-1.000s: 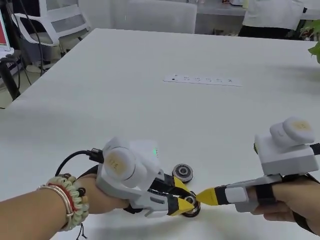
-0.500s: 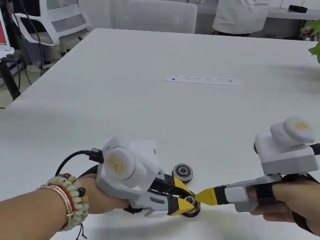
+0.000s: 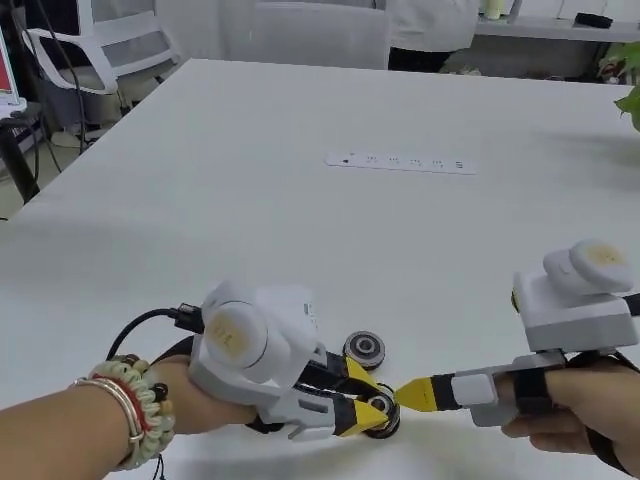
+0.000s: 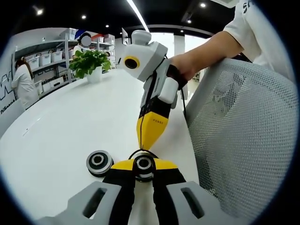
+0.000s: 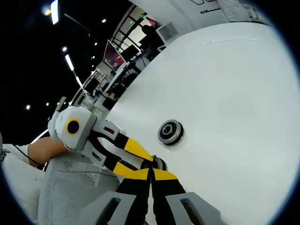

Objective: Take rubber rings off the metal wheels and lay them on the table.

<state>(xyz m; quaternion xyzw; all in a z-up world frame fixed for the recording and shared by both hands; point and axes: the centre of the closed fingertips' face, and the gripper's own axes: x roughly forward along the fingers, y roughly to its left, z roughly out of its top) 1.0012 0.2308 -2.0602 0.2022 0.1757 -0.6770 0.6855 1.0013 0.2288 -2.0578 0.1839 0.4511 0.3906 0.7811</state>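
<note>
My left gripper (image 3: 372, 412) lies low at the table's near edge, shut on a small metal wheel (image 3: 380, 408) (image 4: 144, 165). From the right, the yellow tips of my right gripper (image 3: 400, 395) (image 4: 149, 140) meet that wheel's rim. They are shut on its thin black rubber ring (image 4: 139, 152), which arches slightly off the wheel. In the right gripper view its jaws press together at the held wheel (image 5: 161, 164), opposite the left gripper (image 5: 136, 157). A second metal wheel (image 3: 365, 348) (image 4: 99, 162) (image 5: 170, 131), with its black ring on, lies flat just beyond.
A white power strip (image 3: 402, 160) lies mid-table on the white table (image 3: 250, 200). Office chairs (image 3: 100, 50) stand at the far left and far side. A potted plant (image 4: 89, 63) stands at the table's right end. A mesh chair back (image 4: 243, 140) is close behind me.
Both grippers and the wheels stay almost where they were. A person in the background has walked left along the far side.
</note>
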